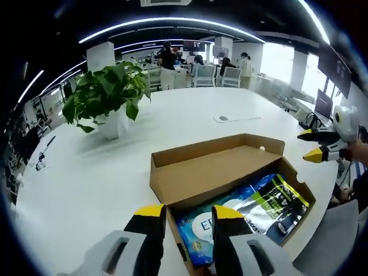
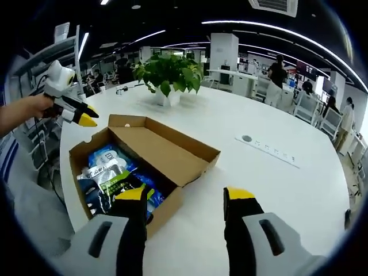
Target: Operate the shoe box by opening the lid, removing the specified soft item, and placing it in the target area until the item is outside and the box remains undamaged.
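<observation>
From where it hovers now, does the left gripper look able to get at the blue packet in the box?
Probably yes. The shoe box lid is folded back, and the blue packet lies uncovered just beyond the open left gripper. The right gripper hangs off to the side.

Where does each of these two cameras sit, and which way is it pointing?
Left gripper view: rides the left gripper, looking over the open shoe box to a potted plant; the right gripper enters at right.
Right gripper view: rides the right gripper, facing the box from its other side; the left gripper and a hand show.
Shared: box, plant, white table.
</observation>
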The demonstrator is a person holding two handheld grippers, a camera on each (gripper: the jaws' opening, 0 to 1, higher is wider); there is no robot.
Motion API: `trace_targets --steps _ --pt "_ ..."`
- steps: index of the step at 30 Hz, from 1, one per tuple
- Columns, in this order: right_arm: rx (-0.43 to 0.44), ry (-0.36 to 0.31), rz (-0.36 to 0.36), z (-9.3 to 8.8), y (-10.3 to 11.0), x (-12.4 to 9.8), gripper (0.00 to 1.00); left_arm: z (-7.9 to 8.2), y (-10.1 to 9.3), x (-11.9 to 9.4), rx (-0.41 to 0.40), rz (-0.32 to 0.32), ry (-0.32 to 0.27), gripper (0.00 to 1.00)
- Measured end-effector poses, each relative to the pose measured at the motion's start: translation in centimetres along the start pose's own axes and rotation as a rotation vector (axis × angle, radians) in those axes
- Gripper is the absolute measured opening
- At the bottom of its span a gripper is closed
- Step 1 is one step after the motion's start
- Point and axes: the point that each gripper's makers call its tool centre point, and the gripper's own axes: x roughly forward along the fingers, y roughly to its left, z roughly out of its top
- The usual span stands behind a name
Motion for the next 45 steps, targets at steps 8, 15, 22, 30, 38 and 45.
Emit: trace_targets --steps 8,15,22,30,38,45 --pt "0.018 -0.02 0.011 -0.3 1.1 -1.4 0.53 -1.6 -2.3 -0.3 -0.032 -0.067 0.022 0.32" --pt "0.025 -0.023 0.017 -1.1 2.0 -2.4 0.54 -2.8 -4.1 -0.2 -0.051 -0.134 0.059 0.32" --pt "0.031 -0.016 0.023 -1.9 2.8 -2.9 0.55 -4.6 -6.0 0.6 -0.079 -0.209 0.125 0.31" --pt "0.043 -0.028 0.04 -2.4 4.2 -3.2 0.56 -6.7 -7.7 1.3 -0.118 -0.278 0.207 0.3" --pt "0.049 -0.036 0.058 -2.9 5.6 -3.4 0.56 -8.1 -8.6 2.1 -0.196 -0.324 0.258 0.26" --pt "0.08 -0.046 0.078 -3.1 6.5 -3.2 0.56 -8.7 -9.2 2.8 -0.273 -0.352 0.277 0.23"
